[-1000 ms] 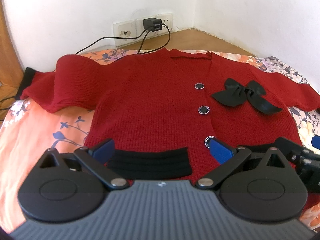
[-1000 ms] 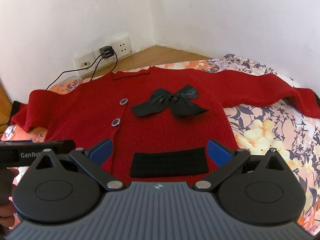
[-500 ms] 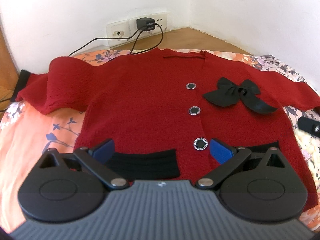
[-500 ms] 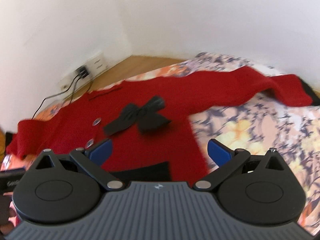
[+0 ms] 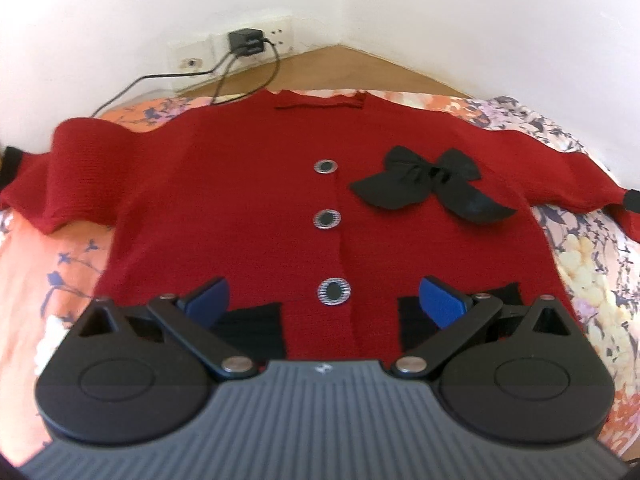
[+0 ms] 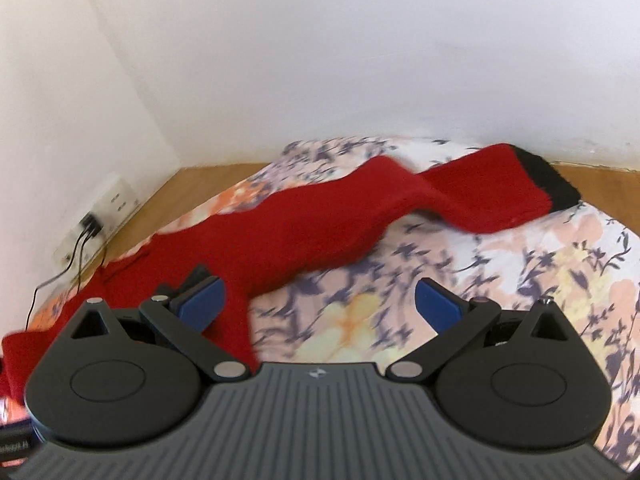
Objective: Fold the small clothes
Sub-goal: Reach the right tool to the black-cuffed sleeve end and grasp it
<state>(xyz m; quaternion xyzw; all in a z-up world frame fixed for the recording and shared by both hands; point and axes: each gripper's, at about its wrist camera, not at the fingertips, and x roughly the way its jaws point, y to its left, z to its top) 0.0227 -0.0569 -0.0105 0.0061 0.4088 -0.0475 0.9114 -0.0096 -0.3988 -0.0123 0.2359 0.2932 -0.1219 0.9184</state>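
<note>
Flat on floral bedsheet point(image 5: 48, 264): red cardigan point(image 5: 248, 200), buttoned, black bow point(image 5: 432, 184) on chest. Left gripper point(image 5: 323, 300) spread wide over hem, empty. Right gripper point(image 6: 318, 304) likewise apart, facing outstretched sleeve point(image 6: 460, 196).

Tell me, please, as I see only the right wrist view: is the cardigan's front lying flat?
Observer: Yes, the cardigan lies spread out, front up, with three buttons down the middle.
Operator: Is anything else on the front?
Observer: A black bow lies beside the upper two buttons.
Operator: How is the left gripper?
Observer: The left gripper is open and faces the hem; the lowest button shows between its fingers.
</note>
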